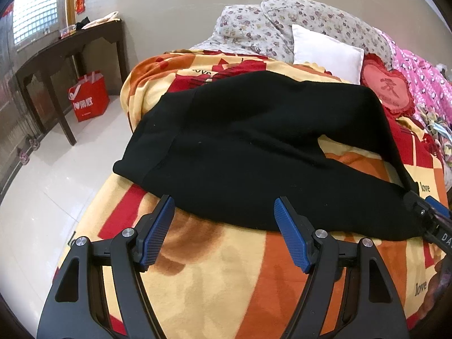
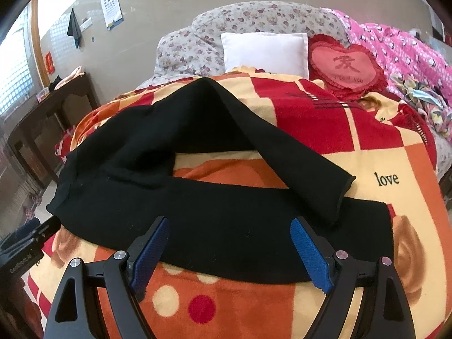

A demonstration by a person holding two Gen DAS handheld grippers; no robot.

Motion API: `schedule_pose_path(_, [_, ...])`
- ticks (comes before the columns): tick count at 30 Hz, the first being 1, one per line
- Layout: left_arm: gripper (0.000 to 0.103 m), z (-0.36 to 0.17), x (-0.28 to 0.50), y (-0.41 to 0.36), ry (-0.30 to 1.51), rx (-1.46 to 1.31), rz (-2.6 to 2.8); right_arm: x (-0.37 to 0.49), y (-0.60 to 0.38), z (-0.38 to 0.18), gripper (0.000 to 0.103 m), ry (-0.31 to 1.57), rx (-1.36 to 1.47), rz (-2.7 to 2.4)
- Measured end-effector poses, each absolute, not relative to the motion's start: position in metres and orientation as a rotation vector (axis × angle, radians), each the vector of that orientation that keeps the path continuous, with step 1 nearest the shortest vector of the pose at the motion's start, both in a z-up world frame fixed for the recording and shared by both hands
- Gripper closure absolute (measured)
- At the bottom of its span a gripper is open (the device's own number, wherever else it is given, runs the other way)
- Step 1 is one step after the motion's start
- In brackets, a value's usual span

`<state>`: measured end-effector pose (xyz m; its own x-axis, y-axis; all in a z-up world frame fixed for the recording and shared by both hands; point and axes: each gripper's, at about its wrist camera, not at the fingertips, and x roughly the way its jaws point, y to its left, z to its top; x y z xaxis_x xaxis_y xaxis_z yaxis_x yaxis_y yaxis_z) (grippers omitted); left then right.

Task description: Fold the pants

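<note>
We see the black pants (image 1: 254,147) spread on the patterned blanket (image 1: 214,276) that covers the bed, filling the centre of the left wrist view. In the right wrist view the pants (image 2: 197,226) show their shape more clearly: one leg runs across the middle of the frame from left to right, and the other leg slants down from the upper centre toward the right, its hem lying on top of the first leg. The waist end sits at the left of that frame, near the bed's edge.

Our left tongs (image 1: 224,226) stand wide open at the bottom of the left wrist view, holding nothing; the blue pads (image 1: 158,231) sit right at the near edge of the pants. Our right tongs (image 2: 230,251) are likewise spread wide and hold nothing, with their pads (image 2: 310,254) over the near leg.

Beyond the pants, in the upper part of the right wrist view, lie a white pillow (image 2: 265,50), a red heart cushion (image 2: 346,66) just beside it, and a floral quilt (image 2: 226,19) behind both. At the left of the left wrist view stands a dark worktop (image 1: 67,45) with a red bag (image 1: 89,96) on the floor beneath.
</note>
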<state>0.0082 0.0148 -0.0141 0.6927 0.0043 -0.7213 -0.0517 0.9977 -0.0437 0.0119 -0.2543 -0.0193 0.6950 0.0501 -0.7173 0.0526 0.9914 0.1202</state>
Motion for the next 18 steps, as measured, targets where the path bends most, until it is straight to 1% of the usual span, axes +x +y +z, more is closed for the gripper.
schedule_pose_path(18, [0.029,-0.0186,0.0147,0.0148,0.822,-0.046,0.049,0.0055,-0.2557,-0.0186,0.017,0.784,0.118,0.003])
